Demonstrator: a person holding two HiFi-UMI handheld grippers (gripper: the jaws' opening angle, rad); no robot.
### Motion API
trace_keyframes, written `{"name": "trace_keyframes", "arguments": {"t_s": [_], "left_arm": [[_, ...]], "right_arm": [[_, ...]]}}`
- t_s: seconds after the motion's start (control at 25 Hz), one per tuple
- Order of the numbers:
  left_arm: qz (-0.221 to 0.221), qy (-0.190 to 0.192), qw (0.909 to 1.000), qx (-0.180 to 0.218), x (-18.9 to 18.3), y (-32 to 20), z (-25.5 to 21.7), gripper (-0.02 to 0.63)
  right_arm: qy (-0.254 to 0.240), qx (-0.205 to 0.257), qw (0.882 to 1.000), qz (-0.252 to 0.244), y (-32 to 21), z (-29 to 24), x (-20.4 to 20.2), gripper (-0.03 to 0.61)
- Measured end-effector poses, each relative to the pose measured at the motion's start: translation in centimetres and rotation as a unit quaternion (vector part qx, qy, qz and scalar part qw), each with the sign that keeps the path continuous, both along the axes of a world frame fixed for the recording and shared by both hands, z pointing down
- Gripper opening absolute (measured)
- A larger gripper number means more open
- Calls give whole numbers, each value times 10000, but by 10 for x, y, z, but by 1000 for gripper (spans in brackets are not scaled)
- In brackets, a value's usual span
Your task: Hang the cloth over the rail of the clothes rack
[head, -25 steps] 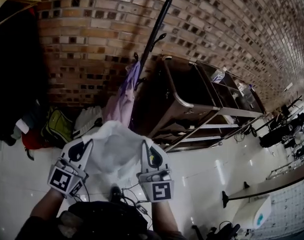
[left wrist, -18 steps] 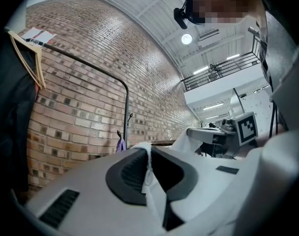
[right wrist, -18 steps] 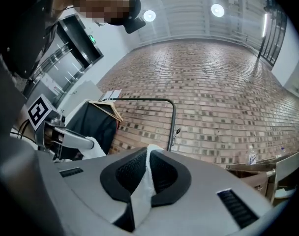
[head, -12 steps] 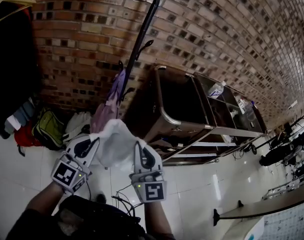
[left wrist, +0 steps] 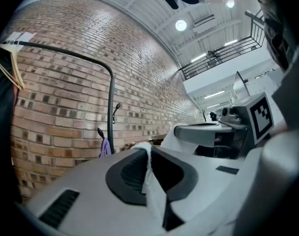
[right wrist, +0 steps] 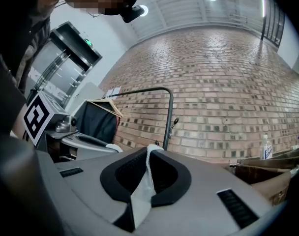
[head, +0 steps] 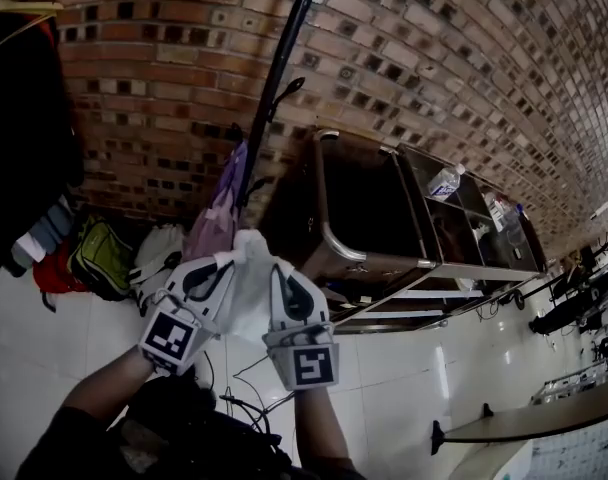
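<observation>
- The cloth [head: 248,286] is thin, white and soft. It is bunched into loose folds between the two grippers, held up in front of the person and above the floor, and it is not on the rail.
- The left gripper [left wrist: 148,152] has smooth white plastic shells with dark, ribbed, cup-shaped pads. Its jaws are pressed nearly together on a narrow pleat of the cloth, which stands up between the pads as a rumpled white strip.
- The right gripper [right wrist: 150,154] is built the same way and is likewise pinched tight on a thin edge of the cloth, which widens below the pads into a flat white flap.
- In the head view the two grippers sit close side by side, each with a cube of black-and-white square markers at its rear.
- The rail [head: 285,56] of the clothes rack is a slim black tube, round in section, with a smooth curved bend at its upper corner and small black hooks along the upright.
- A limp purple garment [head: 224,204] hangs from one hook, just beyond the cloth.
- Behind the rack stands a rough wall [head: 154,63] of red and brown brick with pale mortar.
- To the right is a cart [head: 336,238] with bright rounded metal tubing and dark panels. A clear plastic bottle [head: 445,181] lies on it.
- The floor [head: 39,338] is glossy white tile. A green bag [head: 100,258] slumps at the foot of the wall.
</observation>
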State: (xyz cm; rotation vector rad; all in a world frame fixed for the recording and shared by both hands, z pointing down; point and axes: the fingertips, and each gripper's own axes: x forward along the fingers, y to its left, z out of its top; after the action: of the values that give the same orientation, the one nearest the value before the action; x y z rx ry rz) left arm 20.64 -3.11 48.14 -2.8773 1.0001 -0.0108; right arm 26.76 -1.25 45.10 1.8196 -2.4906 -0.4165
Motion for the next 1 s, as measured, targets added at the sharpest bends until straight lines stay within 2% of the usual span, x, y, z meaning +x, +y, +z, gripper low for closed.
{"name": "trace_keyframes", "arguments": {"t_s": [0.2, 0.4, 0.68, 0.88, 1.0], "left_arm": [[277, 149, 9993, -182, 14, -35, -3, 35], [631, 325, 9958, -579, 36, -73, -5, 34], [1220, 591, 9849, -1081, 67, -119, -33, 34], [1473, 753, 9830, -800, 86, -136, -63, 34], [1524, 926, 9828, -474, 93, -141, -83, 34]], "right_arm": [[164, 45, 9995, 251, -29, -7, 3, 26], [222, -97, 9981, 560, -69, -12, 17, 28], [323, -201, 9951, 910, -118, -37, 35, 27], [339, 51, 9951, 929, -138, -65, 48, 28], [283, 306, 9952, 880, -144, -79, 58, 28]]}}
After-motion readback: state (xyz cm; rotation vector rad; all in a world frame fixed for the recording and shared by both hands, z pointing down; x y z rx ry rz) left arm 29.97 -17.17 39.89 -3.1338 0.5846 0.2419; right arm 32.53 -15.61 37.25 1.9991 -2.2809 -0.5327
